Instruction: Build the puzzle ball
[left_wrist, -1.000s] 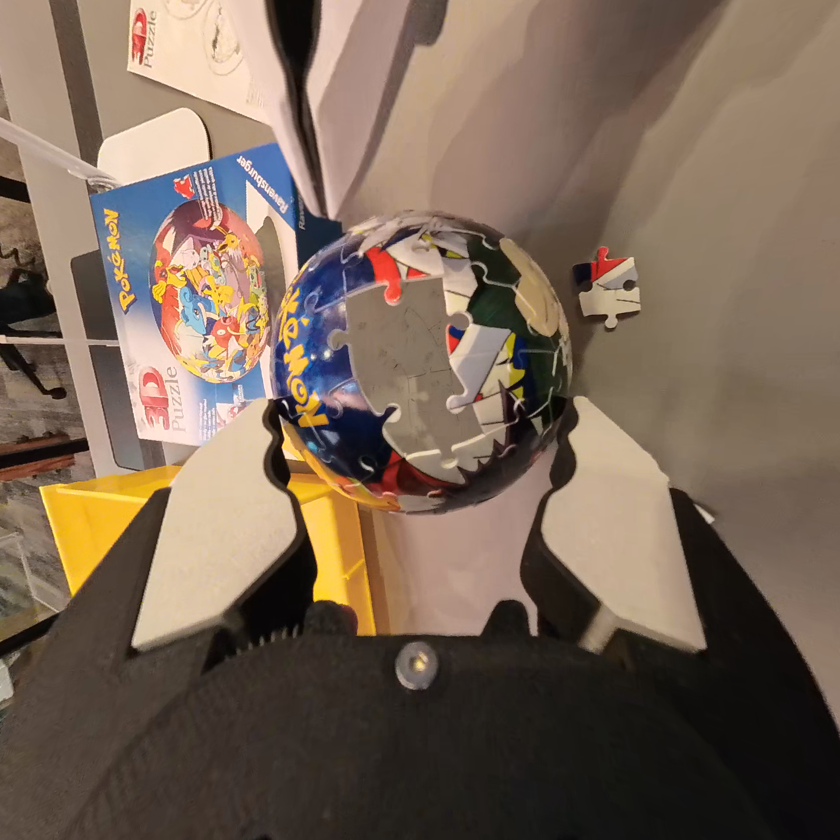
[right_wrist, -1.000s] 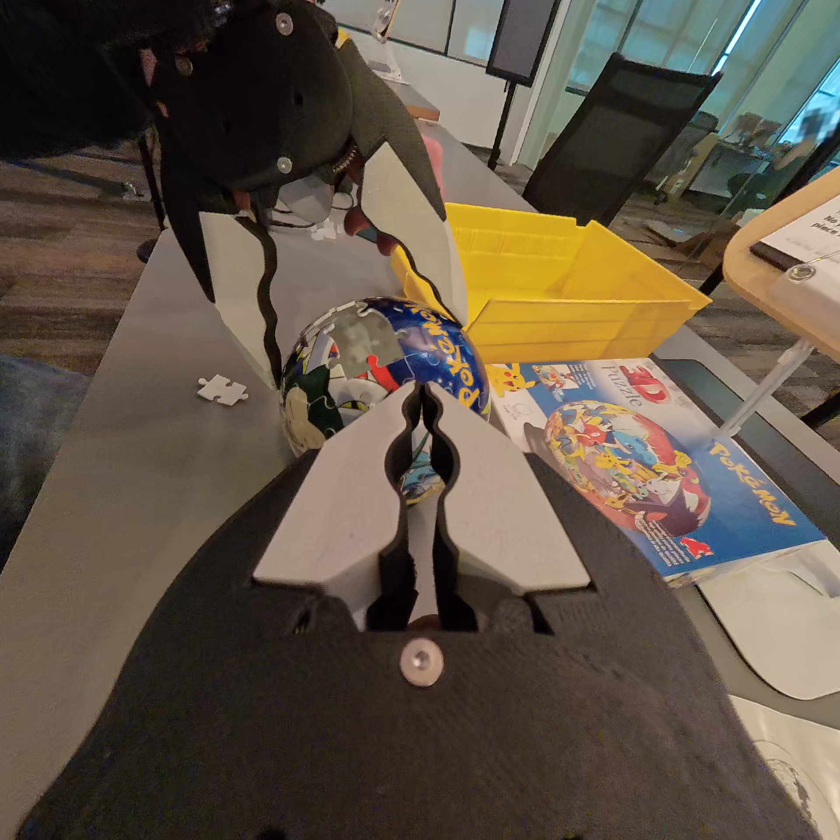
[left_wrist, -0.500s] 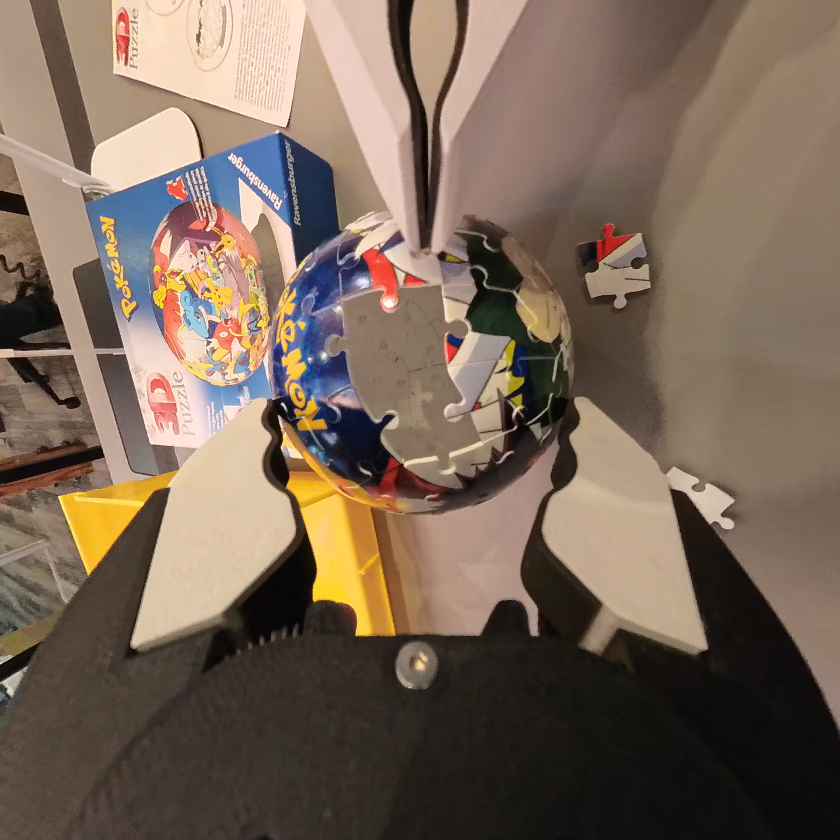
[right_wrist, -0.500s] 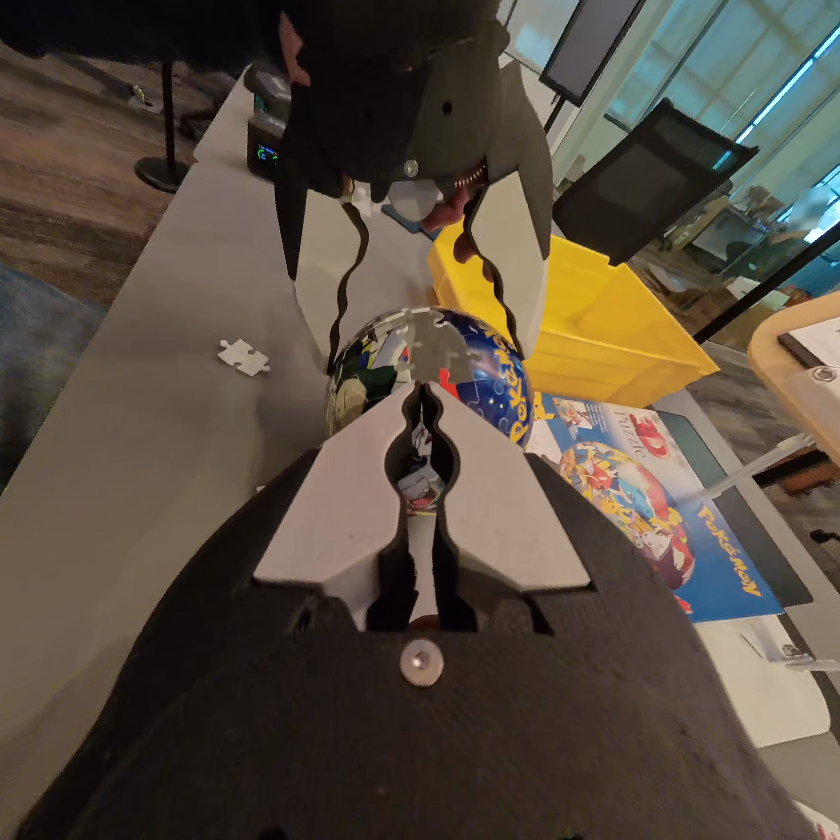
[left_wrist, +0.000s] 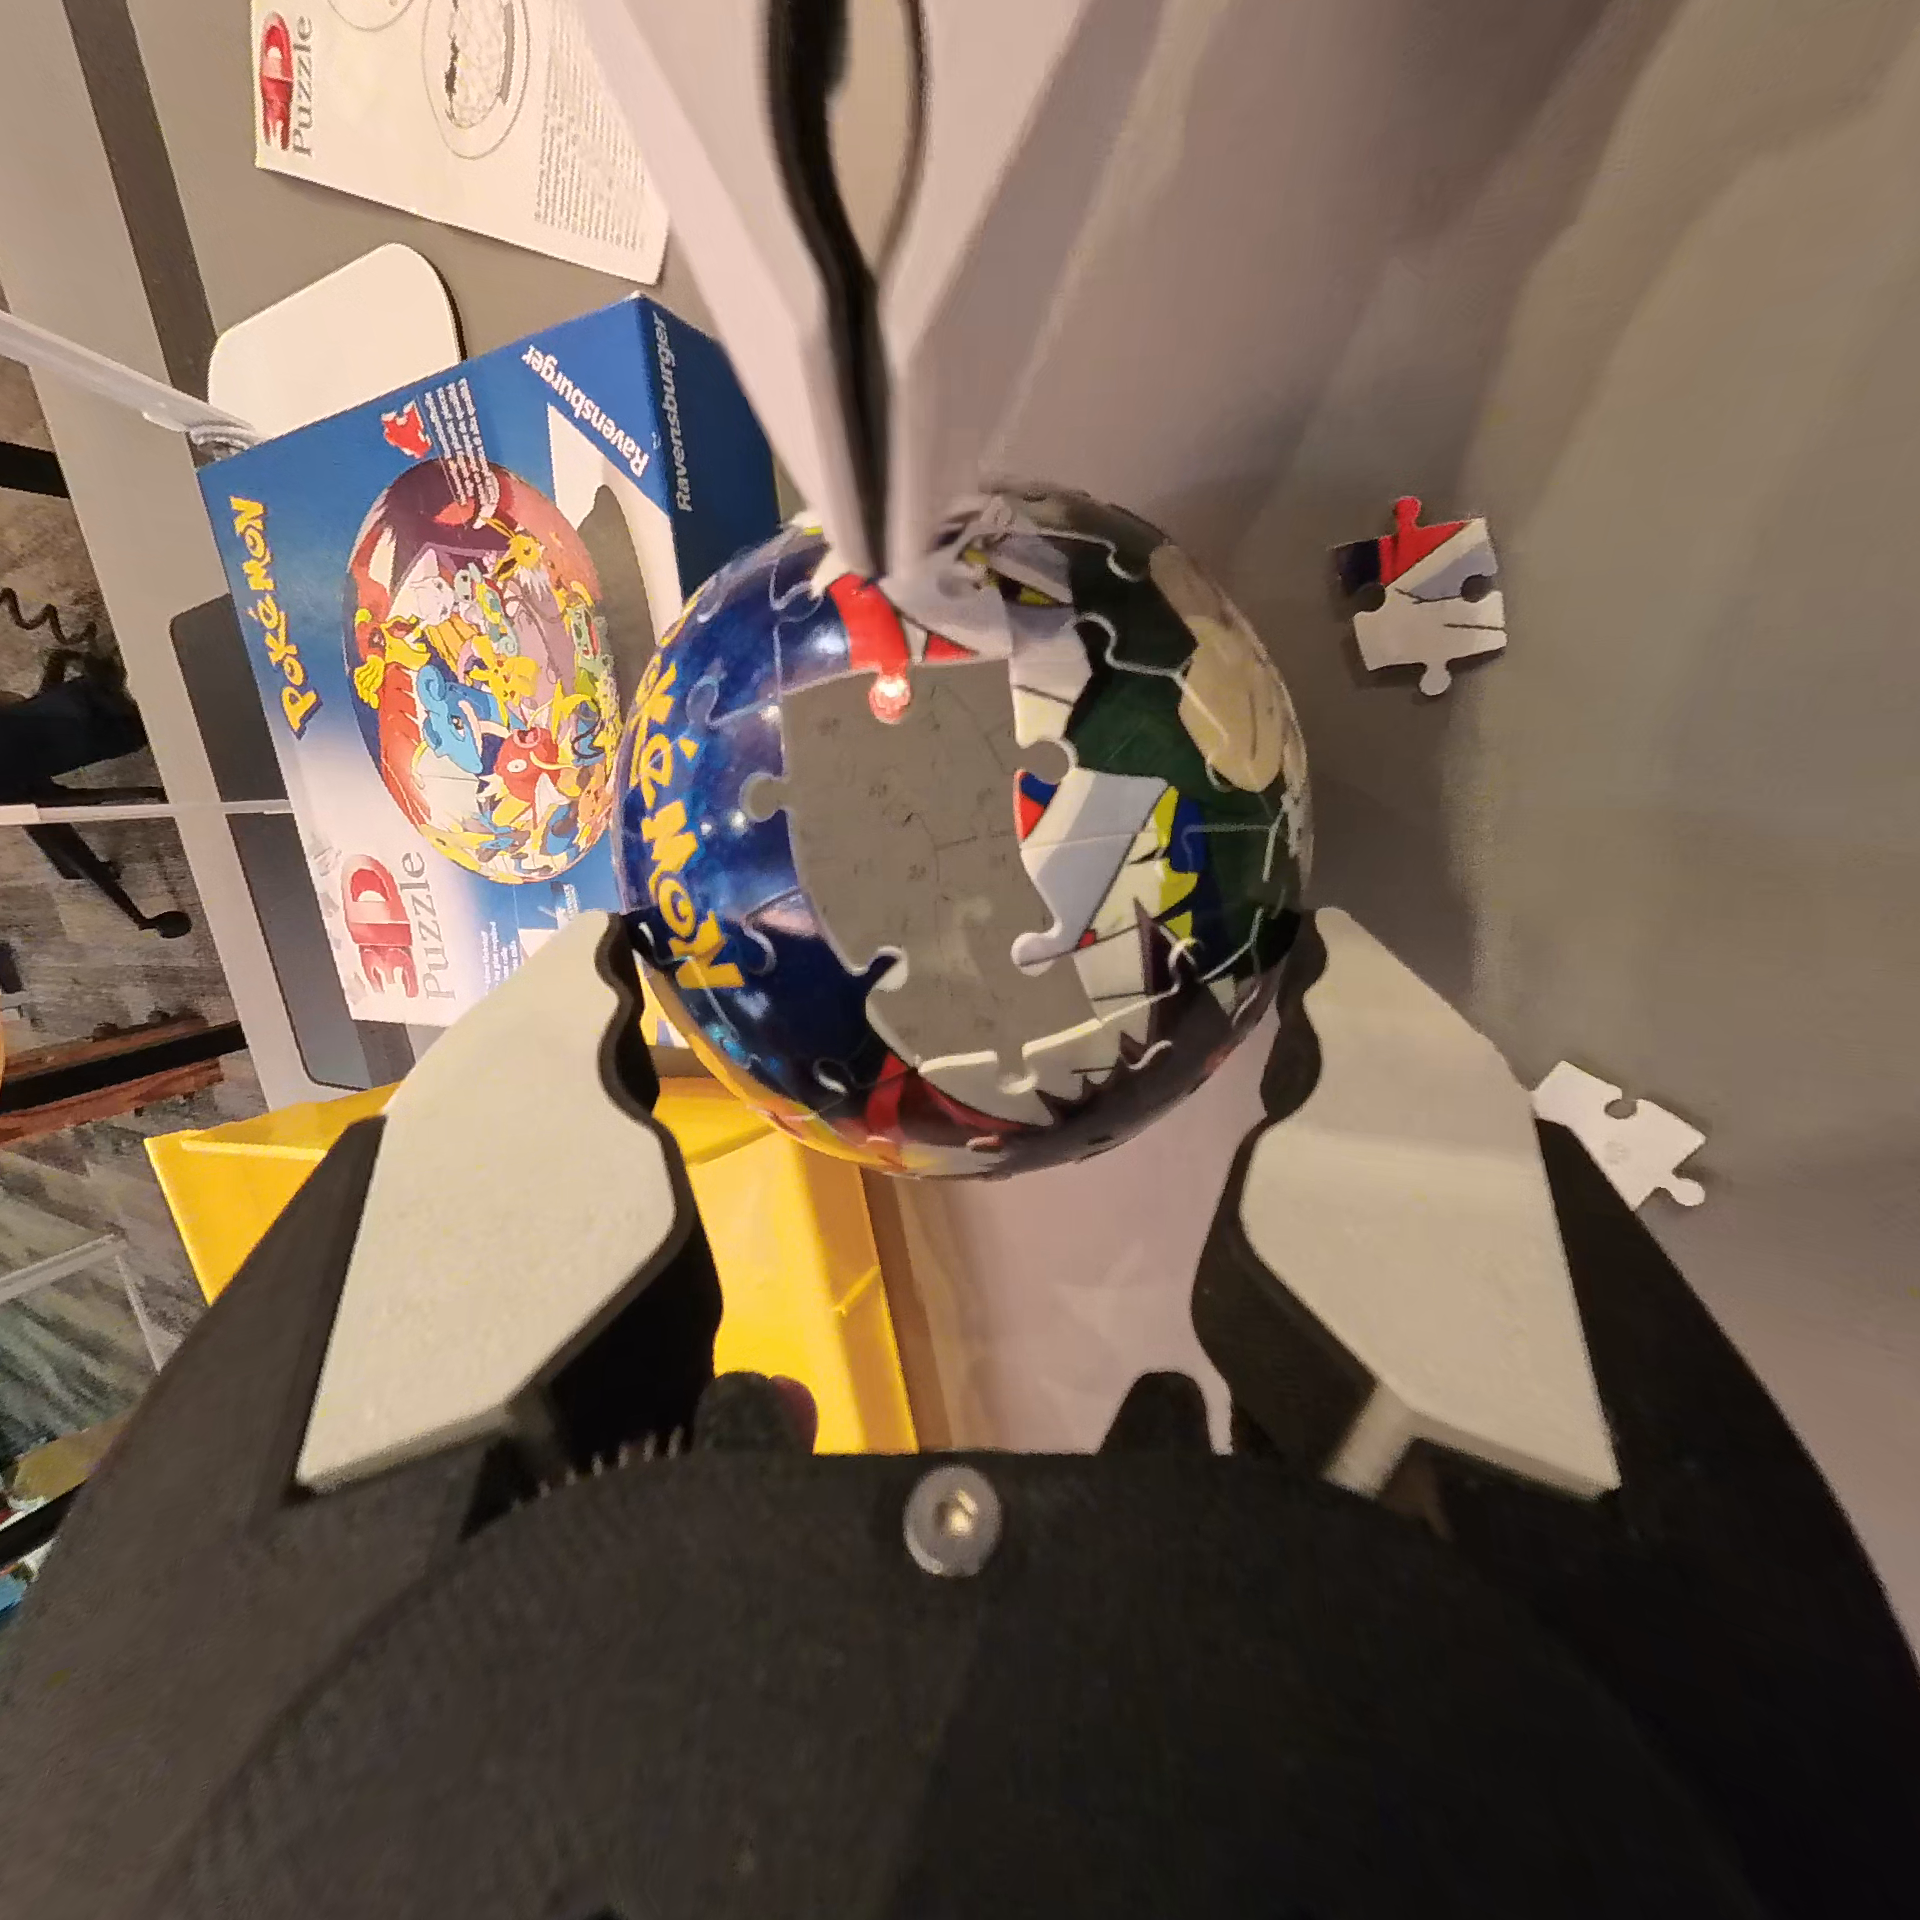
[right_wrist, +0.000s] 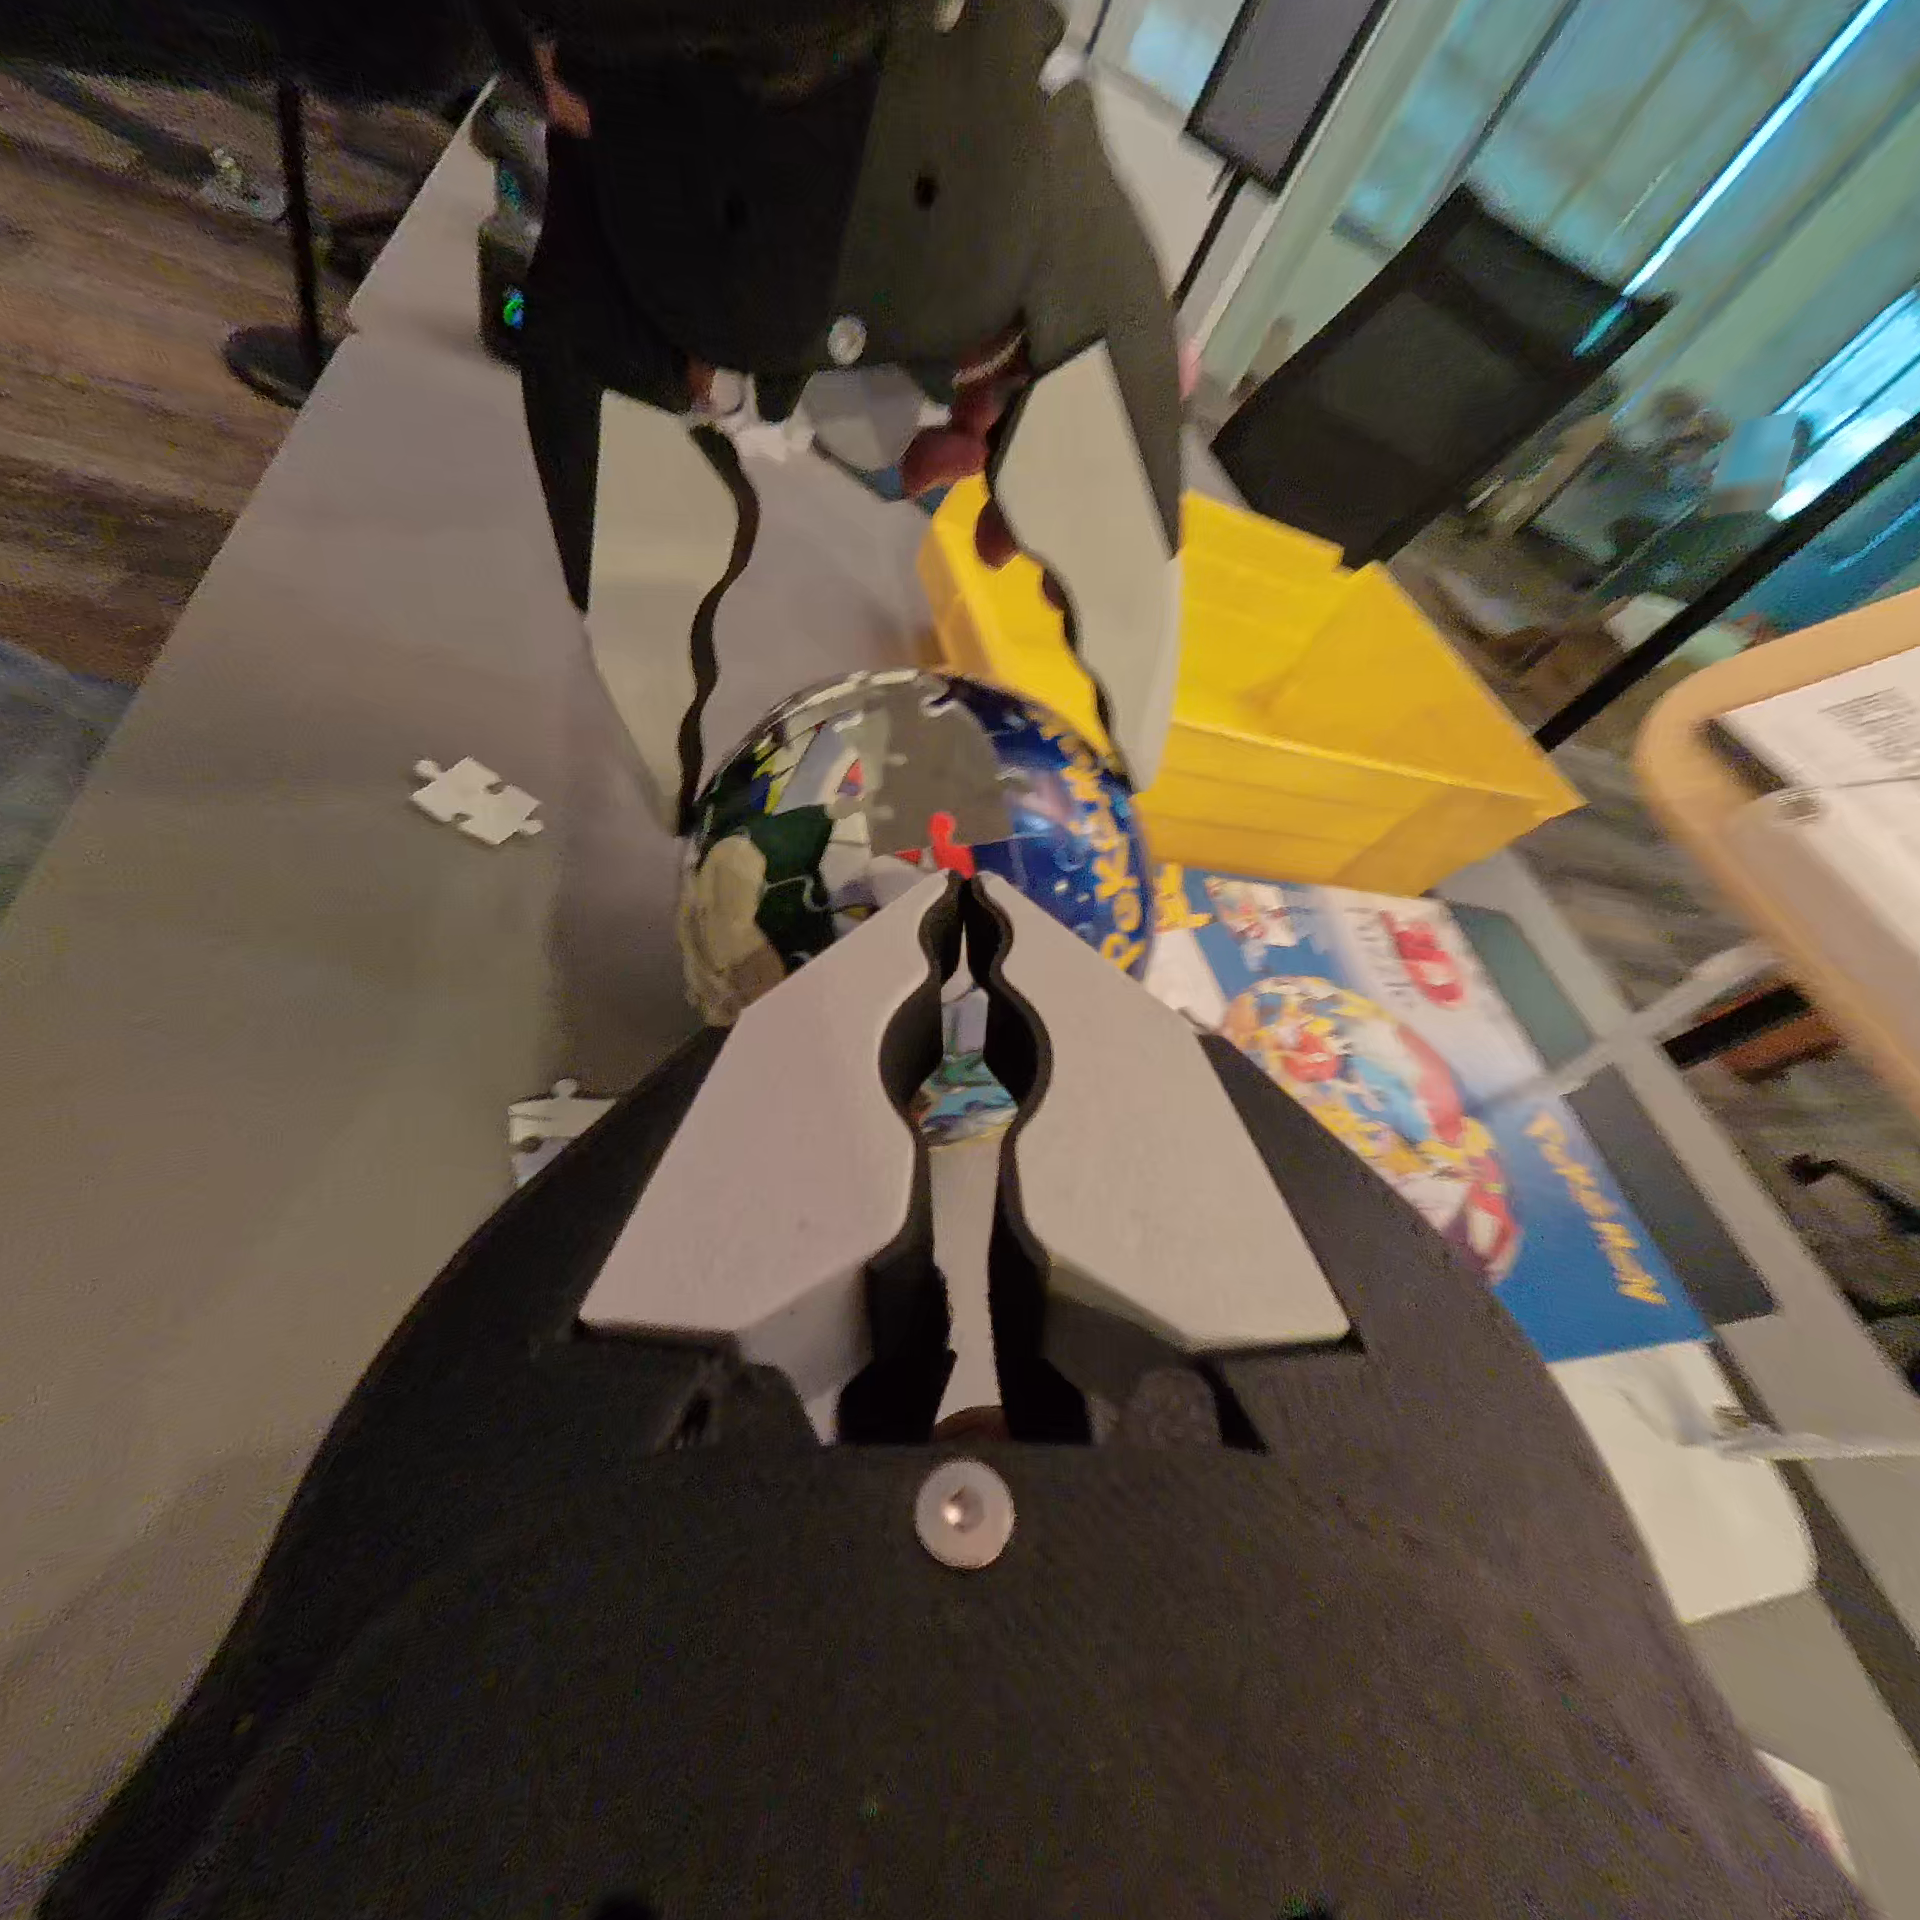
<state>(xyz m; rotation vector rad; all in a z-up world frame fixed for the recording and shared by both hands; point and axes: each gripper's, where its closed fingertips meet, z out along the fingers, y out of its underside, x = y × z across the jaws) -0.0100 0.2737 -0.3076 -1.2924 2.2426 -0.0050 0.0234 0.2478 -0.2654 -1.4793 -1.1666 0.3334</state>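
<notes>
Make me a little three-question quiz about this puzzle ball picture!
1. True or false: the left hand-held gripper is shut on the puzzle ball.
2. What colour is the bin behind the ball: A red, B yellow, C green?
3. How many loose puzzle pieces does the left wrist view show lying on the table?

Key: 1 true. 2 B. 3 two: a coloured piece and a white piece.

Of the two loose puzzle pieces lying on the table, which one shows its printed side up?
The loose piece with red, white and dark blue print, lying farther from the left hand-held gripper. The other loose piece, beside that gripper's finger, shows only plain white.
</notes>
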